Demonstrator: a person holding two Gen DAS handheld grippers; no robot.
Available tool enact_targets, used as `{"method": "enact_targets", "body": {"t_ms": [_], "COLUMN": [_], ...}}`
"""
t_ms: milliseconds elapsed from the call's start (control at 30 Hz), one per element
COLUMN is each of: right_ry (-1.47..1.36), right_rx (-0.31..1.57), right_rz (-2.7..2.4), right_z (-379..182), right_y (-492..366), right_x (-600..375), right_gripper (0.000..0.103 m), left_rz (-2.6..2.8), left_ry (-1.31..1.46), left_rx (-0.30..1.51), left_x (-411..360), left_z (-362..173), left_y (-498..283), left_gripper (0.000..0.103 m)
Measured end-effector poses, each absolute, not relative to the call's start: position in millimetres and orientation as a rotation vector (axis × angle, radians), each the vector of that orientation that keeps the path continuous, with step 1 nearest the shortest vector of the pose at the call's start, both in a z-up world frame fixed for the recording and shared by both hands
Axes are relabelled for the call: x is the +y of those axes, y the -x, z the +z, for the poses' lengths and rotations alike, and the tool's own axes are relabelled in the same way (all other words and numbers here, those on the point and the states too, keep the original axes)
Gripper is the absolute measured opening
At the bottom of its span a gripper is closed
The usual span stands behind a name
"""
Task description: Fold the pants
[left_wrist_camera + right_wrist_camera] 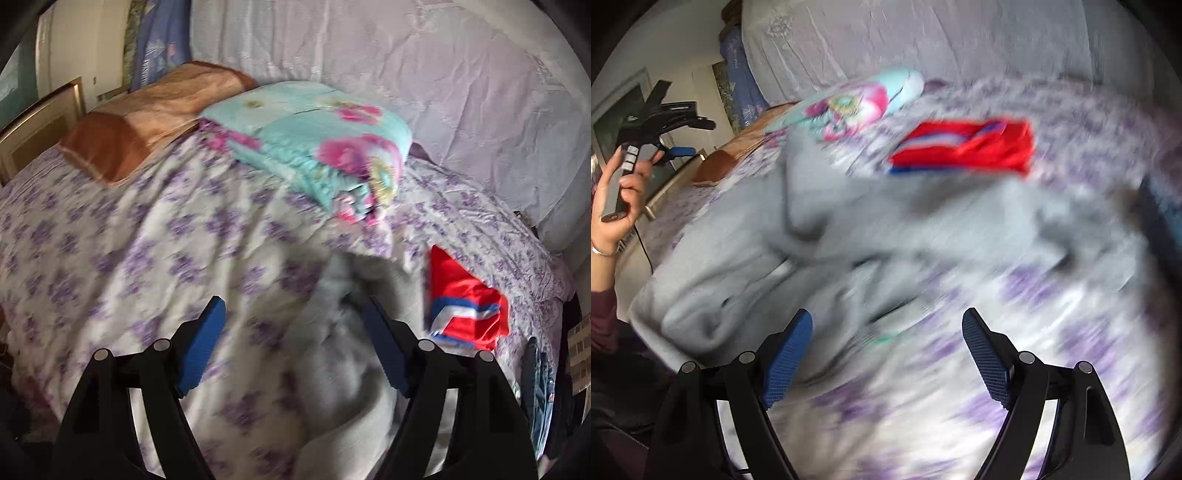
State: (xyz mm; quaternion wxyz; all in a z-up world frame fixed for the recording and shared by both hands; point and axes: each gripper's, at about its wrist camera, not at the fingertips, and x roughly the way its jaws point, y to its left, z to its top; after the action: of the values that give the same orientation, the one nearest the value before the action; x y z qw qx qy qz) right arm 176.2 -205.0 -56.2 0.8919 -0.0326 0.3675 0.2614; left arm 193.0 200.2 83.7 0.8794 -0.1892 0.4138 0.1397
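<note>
Both sets of jaws are spread wide and holding nothing right now. The left gripper (pixel 293 345) hangs over the bed with the grey pants (pixel 343 332) bunched up under and between its blue pads, though I can't tell if a pad is actually brushing the cloth or just hovering. In the right wrist view you can see the left gripper (pixel 679 136) held well up off the bed in the person's hand (pixel 618 199). The right gripper (pixel 886 354) is also gaping, pointed at the pants (pixel 798 236), which sprawl in a crumpled heap across the purple-flowered bedsheet (pixel 110 240); that whole view is smeared with blur, so fine detail is a guess. My worry: the pants are rumpled with no clear waistband or hem showing, so a grab from here could pinch several layers at once, or snag the sheet along with the fabric, and the fold would come out lumpy. The folded red garment (pixel 964 147) sits just beyond the pants, near enough that dragging them could knock it. The floral folded quilt (pixel 314 147) and brown pillow (pixel 147 118) are further back, out of the way.
</note>
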Motion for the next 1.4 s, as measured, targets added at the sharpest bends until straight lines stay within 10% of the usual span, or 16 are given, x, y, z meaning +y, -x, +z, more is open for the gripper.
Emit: {"method": "enact_targets", "body": {"t_ms": [133, 233, 300, 633, 1400], "right_ry": [-0.083, -0.160, -0.238, -0.177, -0.144], "right_rx": [0.841, 0.849, 0.816, 0.233, 0.449], "right_rz": [0.522, 0.595, 0.672, 0.135, -0.003], "right_z": [-81.1, -94.7, -94.0, 48.5, -53.4], "right_y": [-195.1, -214.7, -214.9, -62.2, -79.9], "right_x": [-194.3, -185.3, -183.2, -357.2, -376.5], "right_gripper": [0.083, 0.029, 0.020, 0.018, 0.019], "left_rz": [0.298, 0.284, 0.270, 0.183, -0.019], "left_ry": [0.391, 0.369, 0.368, 0.348, 0.744], "left_rx": [0.920, 0.944, 0.957, 0.995, 1.035], "left_x": [207.9, 200.7, 196.5, 169.9, 173.8], "left_z": [64.5, 48.4, 39.2, 17.3, -73.5], "left_y": [-163.0, -145.3, -135.7, -113.7, -175.5], "left_gripper": [0.074, 0.074, 0.074, 0.075, 0.062]}}
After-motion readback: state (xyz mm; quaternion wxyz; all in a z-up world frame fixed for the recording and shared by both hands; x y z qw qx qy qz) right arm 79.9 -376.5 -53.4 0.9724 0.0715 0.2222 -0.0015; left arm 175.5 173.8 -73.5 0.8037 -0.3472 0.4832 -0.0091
